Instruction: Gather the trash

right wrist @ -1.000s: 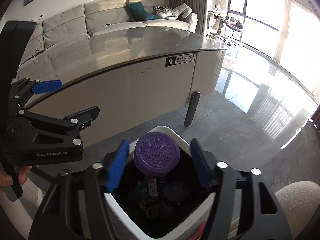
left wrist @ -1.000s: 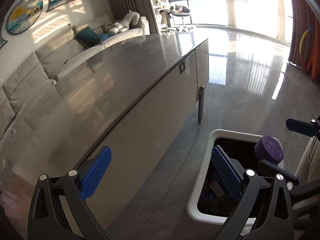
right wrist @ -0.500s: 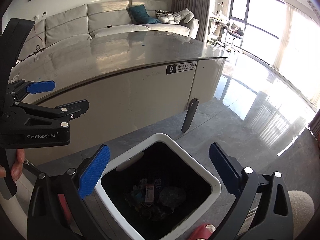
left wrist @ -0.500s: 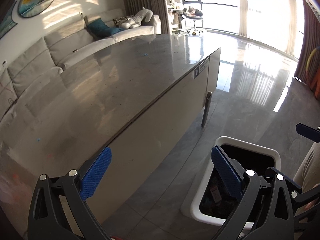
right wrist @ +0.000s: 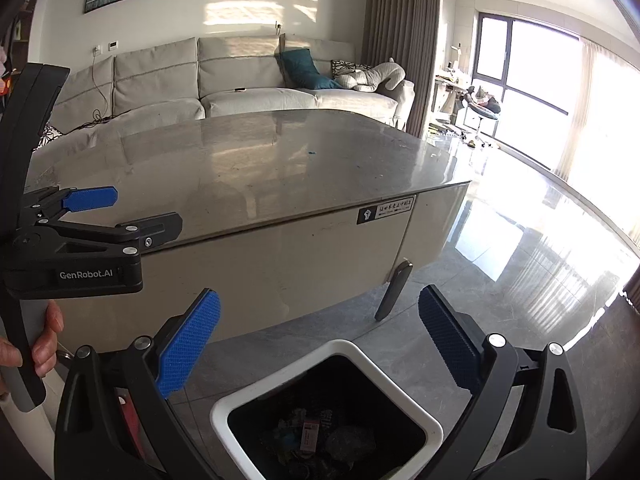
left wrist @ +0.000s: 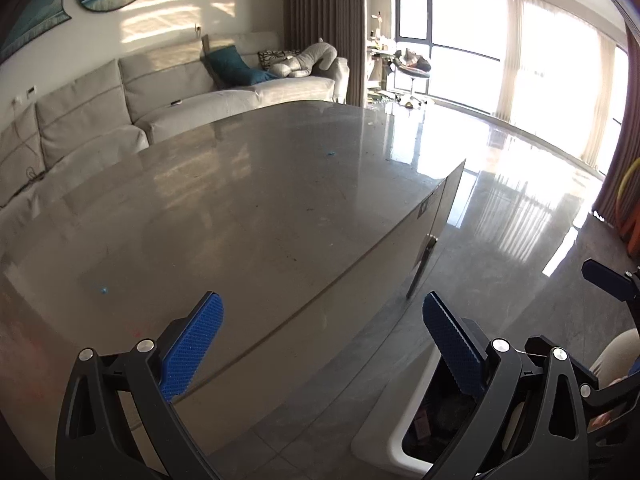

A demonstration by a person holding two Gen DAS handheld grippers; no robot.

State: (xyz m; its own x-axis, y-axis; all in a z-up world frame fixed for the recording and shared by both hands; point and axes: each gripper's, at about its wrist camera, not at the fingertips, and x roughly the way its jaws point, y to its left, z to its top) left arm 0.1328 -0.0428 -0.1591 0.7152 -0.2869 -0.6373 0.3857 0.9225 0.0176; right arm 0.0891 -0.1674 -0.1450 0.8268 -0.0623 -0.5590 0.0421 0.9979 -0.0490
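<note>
My right gripper point(right wrist: 319, 330) and left gripper point(left wrist: 322, 334), jaws apart and empty; white bin point(right wrist: 326, 414), lower centre, holds trash point(right wrist: 310, 438).

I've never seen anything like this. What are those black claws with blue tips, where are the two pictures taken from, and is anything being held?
There is no robot here. A person holds a hand tool in each hand, each with two blue-padded fingers and its own wide-angle camera looking forward along them.

One picture comes from the left gripper, the other from the right gripper. In the right one you also see the left tool from the side, with the person's hand on its handle.

Both grippers are open and hold nothing. Below the right one stands a white trash bin on the floor, with scraps of rubbish inside. Ahead is a large grey table; its top shows only a few tiny blue specks. A sofa stands behind.
</note>
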